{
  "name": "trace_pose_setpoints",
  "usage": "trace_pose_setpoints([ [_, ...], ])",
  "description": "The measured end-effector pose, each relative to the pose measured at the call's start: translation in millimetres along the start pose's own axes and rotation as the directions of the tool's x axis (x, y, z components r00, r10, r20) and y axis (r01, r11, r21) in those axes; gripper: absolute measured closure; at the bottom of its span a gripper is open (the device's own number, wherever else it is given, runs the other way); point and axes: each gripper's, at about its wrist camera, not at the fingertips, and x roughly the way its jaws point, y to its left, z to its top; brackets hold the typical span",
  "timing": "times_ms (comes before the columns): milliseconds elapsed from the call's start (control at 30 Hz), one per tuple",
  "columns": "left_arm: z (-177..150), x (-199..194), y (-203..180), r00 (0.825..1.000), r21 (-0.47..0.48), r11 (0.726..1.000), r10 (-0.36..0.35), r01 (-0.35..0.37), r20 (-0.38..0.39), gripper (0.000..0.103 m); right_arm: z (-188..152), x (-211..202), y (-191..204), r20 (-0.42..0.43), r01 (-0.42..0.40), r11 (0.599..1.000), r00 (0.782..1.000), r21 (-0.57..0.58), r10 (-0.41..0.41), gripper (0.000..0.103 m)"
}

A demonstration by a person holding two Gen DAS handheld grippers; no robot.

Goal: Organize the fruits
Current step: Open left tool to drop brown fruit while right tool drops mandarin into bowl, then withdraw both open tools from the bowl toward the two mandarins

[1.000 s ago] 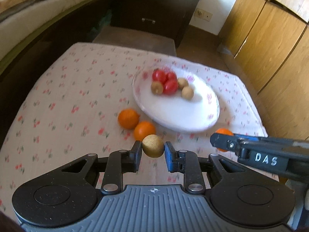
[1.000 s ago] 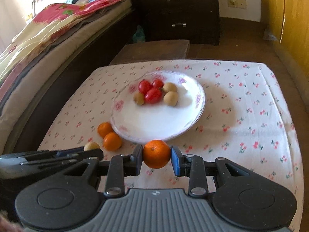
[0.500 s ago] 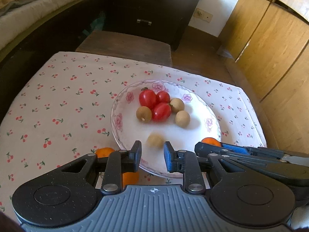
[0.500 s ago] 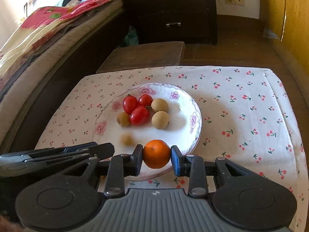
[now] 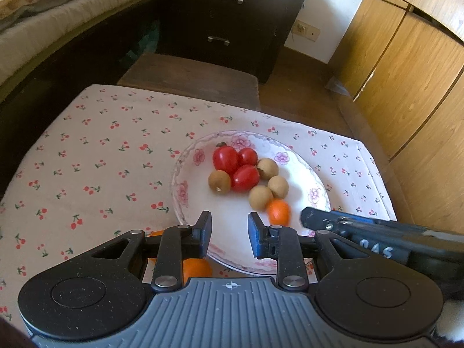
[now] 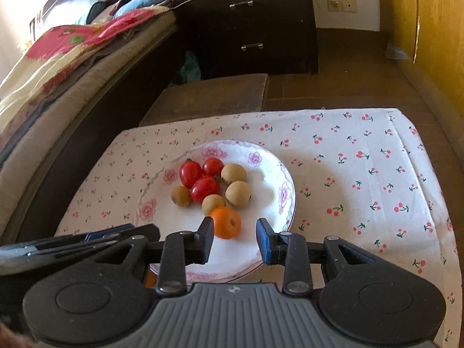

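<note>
A white flowered plate (image 5: 185, 197) (image 6: 287, 194) on the cherry-print cloth holds three red tomatoes (image 5: 225, 159) (image 6: 190, 173), several brown longans (image 5: 260, 197) (image 6: 213, 204) and one small orange (image 5: 278, 216) (image 6: 225, 222). My left gripper (image 5: 229, 232) hangs over the plate's near rim, its jaws opening and nothing between them. My right gripper (image 6: 235, 236) is open beside it; the orange lies on the plate just past its left finger, free of the pads. Two more oranges (image 5: 197, 269) lie on the cloth, partly hidden behind my left gripper.
The low table's cloth (image 6: 362, 174) runs out to the right of the plate. Beyond its far edge stand a brown stool (image 5: 188, 78) and a dark chest of drawers (image 6: 249, 23). A bed (image 6: 58, 81) runs along the left, wooden cupboards (image 5: 406, 87) along the right.
Both grippers moved forward over the plate. The longan left my left gripper and now lies among the fruit. The orange dropped out of my right gripper onto the plate.
</note>
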Motion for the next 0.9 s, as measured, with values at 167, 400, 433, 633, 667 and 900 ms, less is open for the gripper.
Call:
trace_pose_setpoints([
  [167,2,-7,9,1.0,-0.01,1.0,-0.003,0.003,0.013,0.067,-4,-4,8,0.003,-0.016,1.0,1.0,-0.01,0.016,0.07],
  [400,-1,-18,34,1.0,-0.028,1.0,0.006,-0.006,0.007,0.065,-18,-18,34,-0.01,-0.059,0.996,0.998,-0.06,0.058,0.07],
  [433,-1,-20,38,1.0,-0.033,0.999,0.004,-0.004,0.008,0.065,-21,-20,39,-0.012,-0.067,0.995,0.998,-0.069,0.066,0.07],
  [633,1,-32,64,1.0,-0.085,0.996,-0.007,0.008,0.017,0.063,-40,-23,65,-0.063,-0.134,0.987,0.99,-0.095,0.128,0.069],
  [667,2,-33,69,1.0,-0.096,0.995,-0.01,0.012,0.018,0.063,-43,-21,68,-0.073,-0.138,0.986,0.989,-0.094,0.131,0.069],
  [900,3,-35,83,0.999,-0.114,0.992,-0.049,0.049,0.001,0.061,-57,1,85,-0.095,-0.113,0.989,0.99,-0.092,0.104,0.069],
])
